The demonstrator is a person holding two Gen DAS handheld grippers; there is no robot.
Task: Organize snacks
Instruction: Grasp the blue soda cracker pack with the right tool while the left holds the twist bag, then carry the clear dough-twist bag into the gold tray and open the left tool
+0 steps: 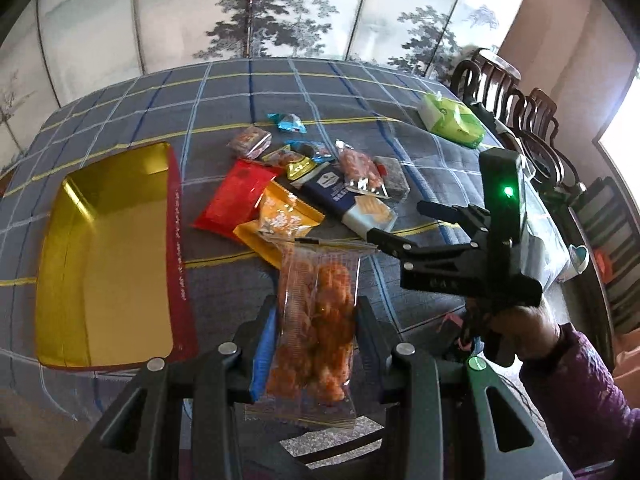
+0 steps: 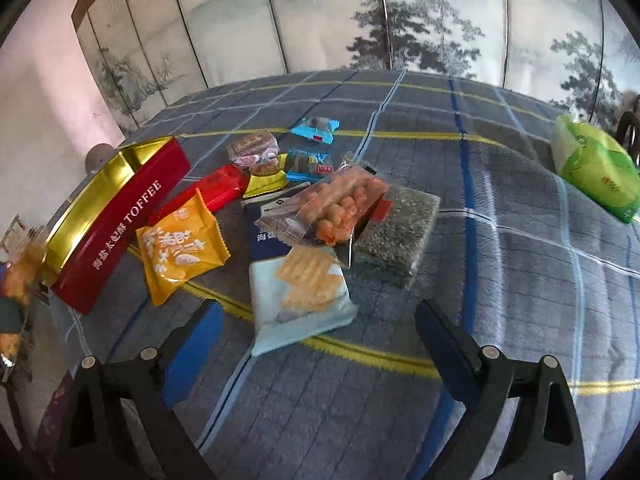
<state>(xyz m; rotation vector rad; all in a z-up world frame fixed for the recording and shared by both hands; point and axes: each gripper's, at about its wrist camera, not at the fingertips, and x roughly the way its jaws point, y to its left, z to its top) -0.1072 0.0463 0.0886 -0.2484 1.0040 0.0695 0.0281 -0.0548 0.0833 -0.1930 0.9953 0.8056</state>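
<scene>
My left gripper (image 1: 316,312) is shut on a clear bag of orange snacks (image 1: 316,320) and holds it above the table, right of the open red and gold TOFFEE tin (image 1: 108,256). The tin is empty inside and shows in the right wrist view (image 2: 116,216) too. My right gripper (image 2: 320,320) is open and empty, just in front of a light blue cracker pack (image 2: 300,300). It also shows in the left wrist view (image 1: 396,224). A pile of snack packs (image 1: 296,184) lies mid-table: red, orange, dark blue, clear and small blue ones.
A green tissue pack (image 1: 452,120) lies at the far right of the checked tablecloth (image 1: 224,96). Dark wooden chairs (image 1: 520,120) stand along the right edge. A painted folding screen (image 1: 280,12) stands behind the table. A dark seaweed pack (image 2: 396,232) lies right of the pile.
</scene>
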